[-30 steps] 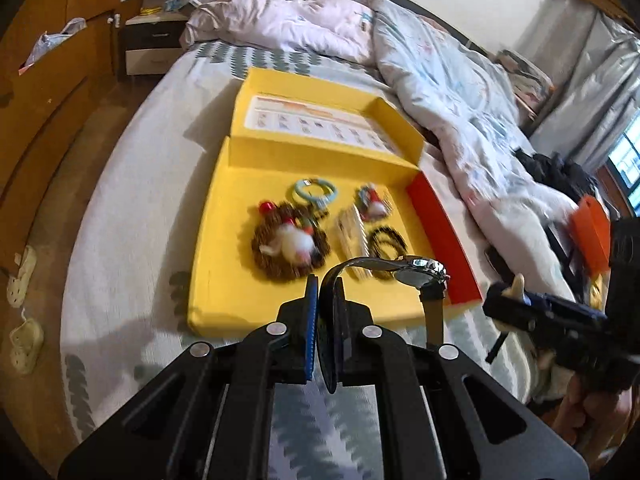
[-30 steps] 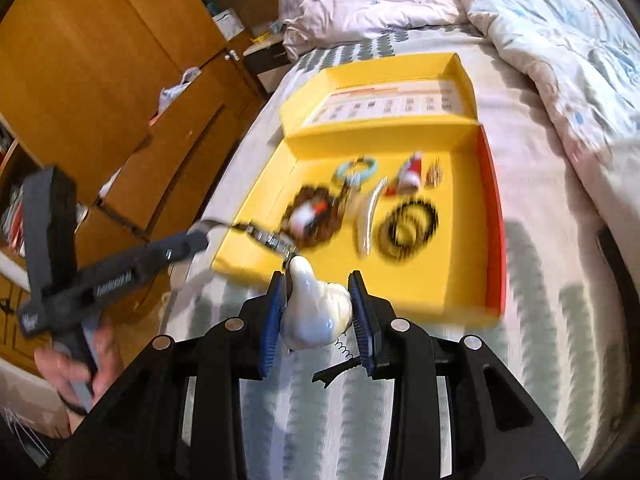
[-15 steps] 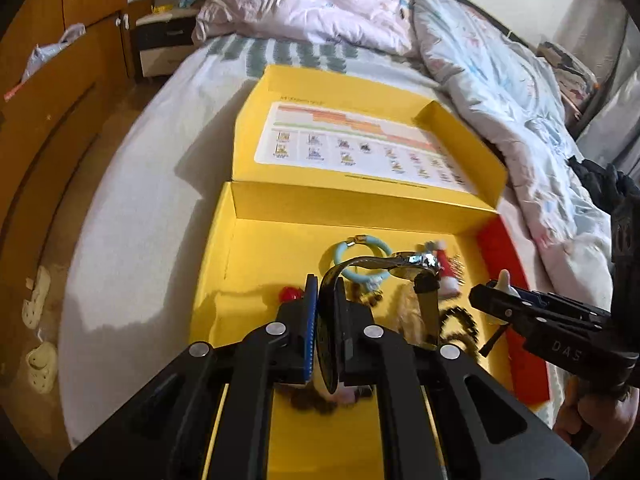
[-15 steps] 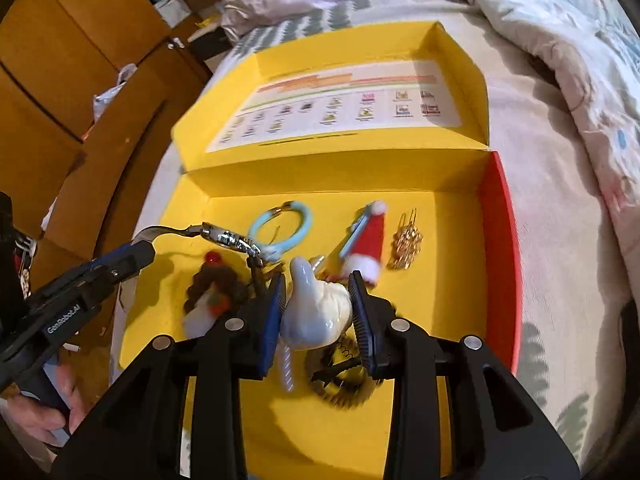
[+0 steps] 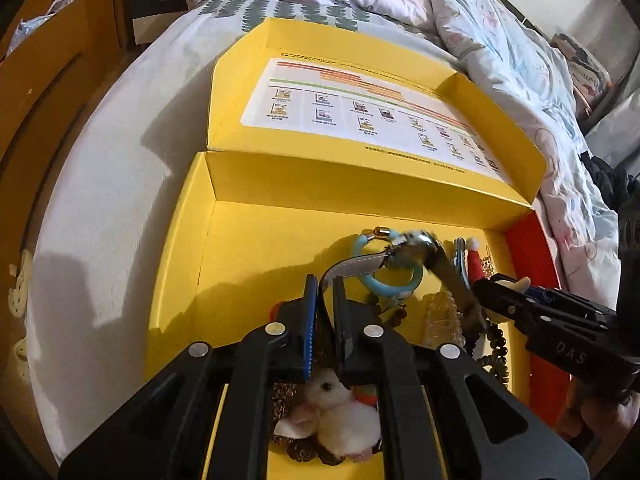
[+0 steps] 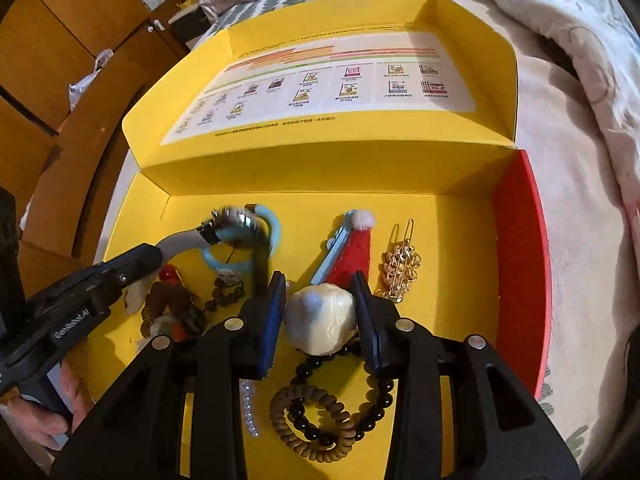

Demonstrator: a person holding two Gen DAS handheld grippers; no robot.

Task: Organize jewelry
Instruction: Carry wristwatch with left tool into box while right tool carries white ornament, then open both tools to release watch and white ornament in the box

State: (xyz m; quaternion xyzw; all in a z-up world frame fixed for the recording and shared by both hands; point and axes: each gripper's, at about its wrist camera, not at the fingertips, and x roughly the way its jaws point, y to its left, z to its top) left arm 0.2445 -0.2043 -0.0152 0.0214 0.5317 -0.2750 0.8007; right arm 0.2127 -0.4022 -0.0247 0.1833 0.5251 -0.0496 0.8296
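Note:
My left gripper (image 5: 325, 292) is shut on the strap of a wristwatch (image 5: 416, 244); the watch (image 6: 236, 220) hangs over the blue ring bracelet (image 6: 240, 260) inside the open yellow box (image 6: 440, 248). My right gripper (image 6: 320, 296) is shut on a white rounded ornament (image 6: 320, 318), held low over the box above dark bead bracelets (image 6: 320, 420). In the box lie a Santa-hat hair clip (image 6: 350, 248), a gold hair clip (image 6: 400, 268) and a brown wreath piece with a white plush rabbit (image 5: 340, 412). The right gripper also shows in the left wrist view (image 5: 508, 288).
The box sits on a bed (image 5: 120, 160) with a rumpled duvet (image 5: 500, 60) behind and to the right. Its lid (image 6: 340, 80) stands open at the back; the right wall is red (image 6: 520, 260). Wooden cabinets (image 6: 60, 60) stand to the left.
Both grippers have moved forward and down from in front of the box to over its inside, carrying the watch and the white ornament. The watch now hangs above the blue bracelet.

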